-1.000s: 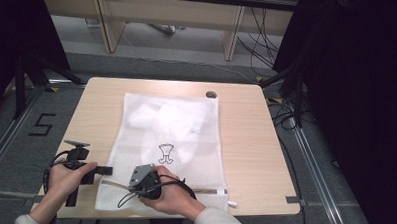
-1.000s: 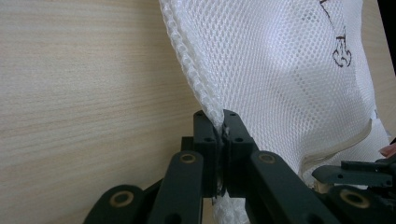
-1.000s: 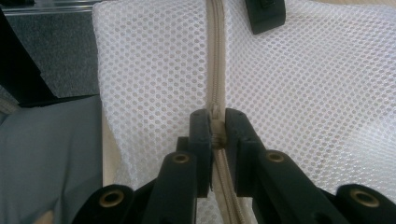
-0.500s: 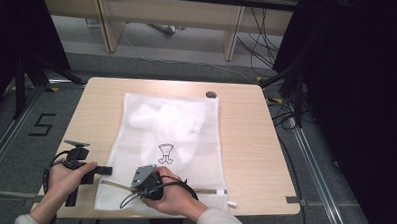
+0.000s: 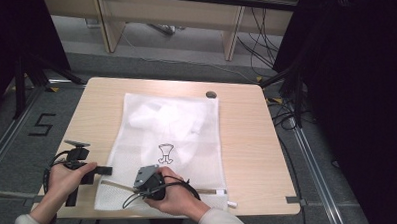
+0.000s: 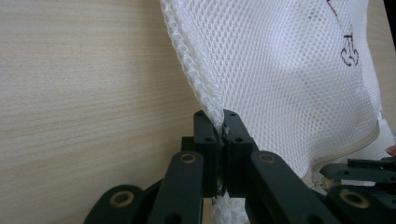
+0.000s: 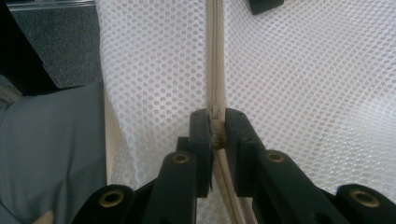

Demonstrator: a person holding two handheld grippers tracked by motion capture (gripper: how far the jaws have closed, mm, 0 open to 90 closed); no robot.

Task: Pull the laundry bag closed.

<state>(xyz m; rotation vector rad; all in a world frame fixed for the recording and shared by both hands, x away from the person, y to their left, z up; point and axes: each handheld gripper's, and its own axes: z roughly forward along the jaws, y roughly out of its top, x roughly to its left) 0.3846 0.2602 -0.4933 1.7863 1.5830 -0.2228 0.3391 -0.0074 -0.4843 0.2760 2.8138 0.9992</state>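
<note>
The left gripper (image 6: pixel 219 123) clamps the mesh bag's (image 5: pixel 172 143) seam edge between its fingertips. The right gripper (image 7: pixel 215 128) pinches the zipper (image 7: pixel 215 70), likely its pull. A hard tug could slip the thin mesh free or jam the zipper.

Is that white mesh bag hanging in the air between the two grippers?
No, the high view shows the mesh bag lying flat on the wooden table, with only its near edge pinched.
</note>
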